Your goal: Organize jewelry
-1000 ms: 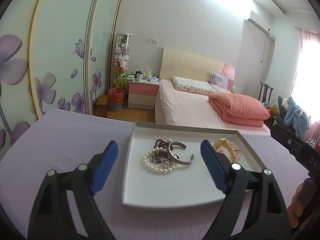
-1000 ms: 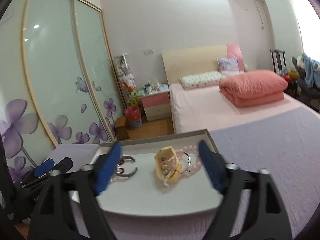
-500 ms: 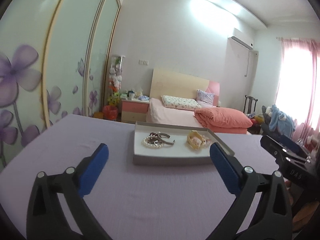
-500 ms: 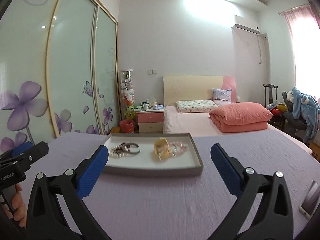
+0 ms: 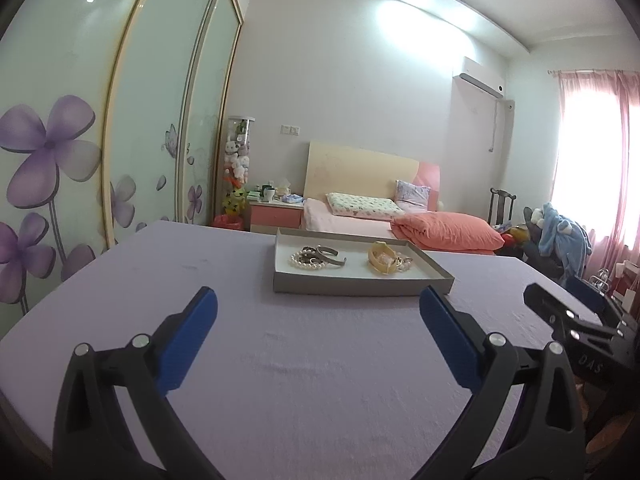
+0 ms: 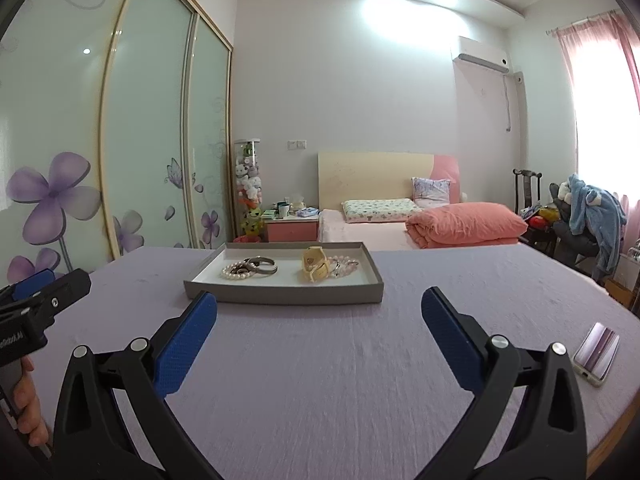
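Nearest, the left gripper (image 5: 318, 322) and right gripper (image 6: 319, 320), black tongs with blue pads, hover over the lavender cloth-covered table (image 6: 320, 360), both spread wide and holding nothing. Toward the far edge sits the shallow grey cardboard tray (image 6: 280, 295): white pearl bracelet (image 6: 237, 272) and silver metal cuff (image 6: 262, 265) at its left end, cream-yellow strap watch (image 6: 314, 267) and pink bead bracelet (image 6: 346, 265) at its right. Judged approach: descend steeply, straddle one piece only, close gently to avoid dragging tangled neighbours. Only the right wrist view shows the pale phone (image 6: 596, 350) near the table's right edge; only the left wrist view shows the right gripper's side.
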